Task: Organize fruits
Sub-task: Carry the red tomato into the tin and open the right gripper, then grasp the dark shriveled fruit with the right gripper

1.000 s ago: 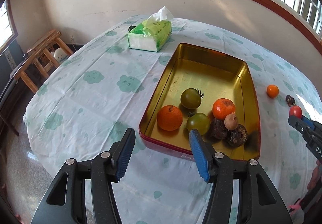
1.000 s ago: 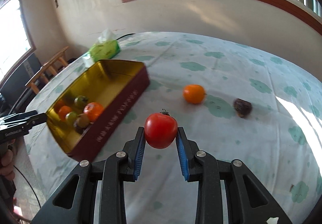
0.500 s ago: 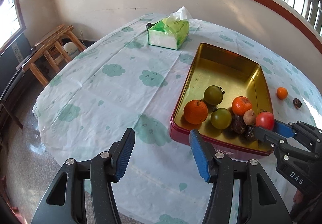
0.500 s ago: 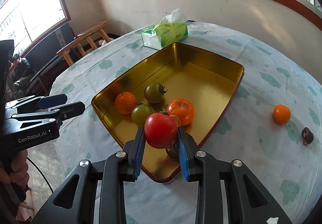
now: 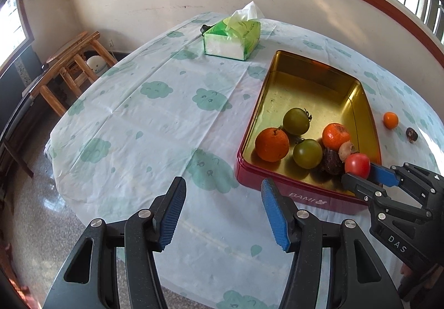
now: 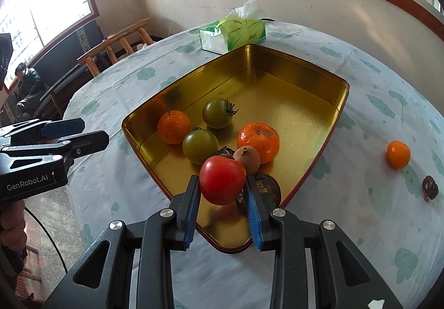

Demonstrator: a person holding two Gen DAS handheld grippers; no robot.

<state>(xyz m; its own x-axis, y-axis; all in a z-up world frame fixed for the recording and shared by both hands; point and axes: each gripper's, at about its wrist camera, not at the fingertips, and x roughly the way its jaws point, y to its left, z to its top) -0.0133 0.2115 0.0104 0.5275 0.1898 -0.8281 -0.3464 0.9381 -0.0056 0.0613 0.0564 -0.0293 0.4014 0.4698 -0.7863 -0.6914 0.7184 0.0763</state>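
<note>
— What have you got in your hands right now?

— My right hand-held gripper (image 6: pixel 222 186) is clenched on a red tomato (image 6: pixel 222 180), a blue pad pressed against each side of it. My left hand-held gripper (image 5: pixel 222 198) is spread open with nothing between its pads, over the bare cloth of the counter (image 5: pixel 155 114) just short of the tin's near wall.

— Where is the tomato in relation to the tin?

— It hangs over the near corner of the gold tin (image 6: pixel 291 103), just above the fruit lying there. From my left camera it sits at the tin's near right corner, beside a dark, wrinkled fruit (image 5: pixel 331 163).

— What lies in the tin?

— Closest to my right gripper is a dark brown fruit (image 6: pixel 266 186), partly hidden behind the pad, and a small tan one (image 6: pixel 247 159) touching the tomato's far side as I see it. Behind them are two green tomatoes (image 6: pixel 200 148) and two oranges (image 6: pixel 258 141), all bunched in the near half. The far half is bare metal.

— Anything left outside?

— Yes, to the right on the cloth lie a small orange (image 6: pixel 398 155) and, nearer the edge, a small dark fruit (image 6: pixel 430 187), slightly apart from each other. Beyond the tin stands a green tissue box (image 6: pixel 236 35).
</note>
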